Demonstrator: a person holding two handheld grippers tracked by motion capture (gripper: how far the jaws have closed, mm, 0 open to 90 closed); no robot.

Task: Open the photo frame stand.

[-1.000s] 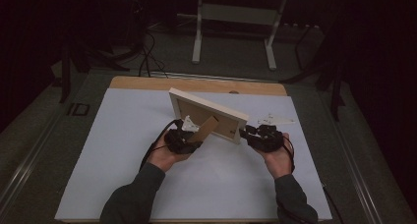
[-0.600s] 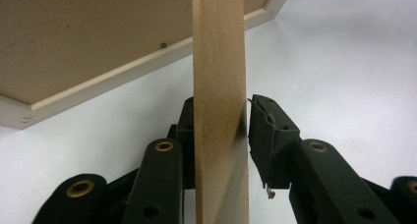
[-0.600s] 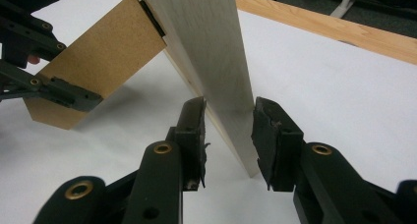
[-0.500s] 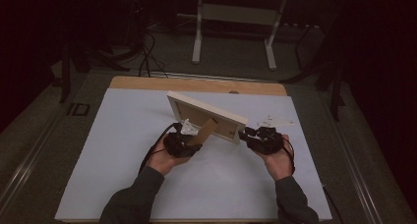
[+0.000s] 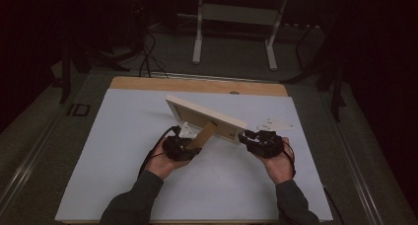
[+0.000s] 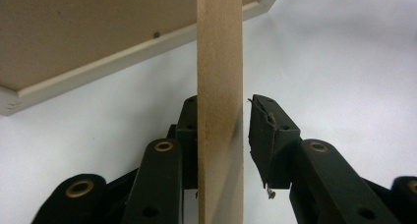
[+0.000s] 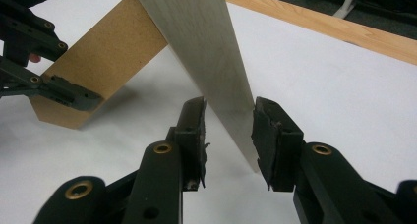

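A pale wooden picture frame (image 5: 204, 115) stands tilted on the white table sheet (image 5: 118, 151), back side toward me, with its brown stand leg (image 5: 203, 135) swung out. My left gripper (image 5: 190, 145) straddles the stand leg (image 6: 220, 86); the leg lies against the left jaw and a narrow gap shows at the right jaw. My right gripper (image 5: 245, 136) straddles the frame's right-hand edge (image 7: 211, 52); the edge touches the right jaw with a gap at the left one. In the right gripper view the left gripper's fingers (image 7: 69, 97) show against the brown leg (image 7: 98, 62).
The sheet covers a wooden tabletop (image 5: 197, 85) whose far edge is bare. A small white plate-shaped part (image 5: 276, 124) lies just beyond my right gripper. A metal stand (image 5: 236, 18) and cables (image 5: 148, 57) are on the dark floor behind the table.
The frame has tipped lower and flatter, its top edge dropping toward the table. Both hands stayed near the same spots, with the grippers still at the leg and the frame edge.
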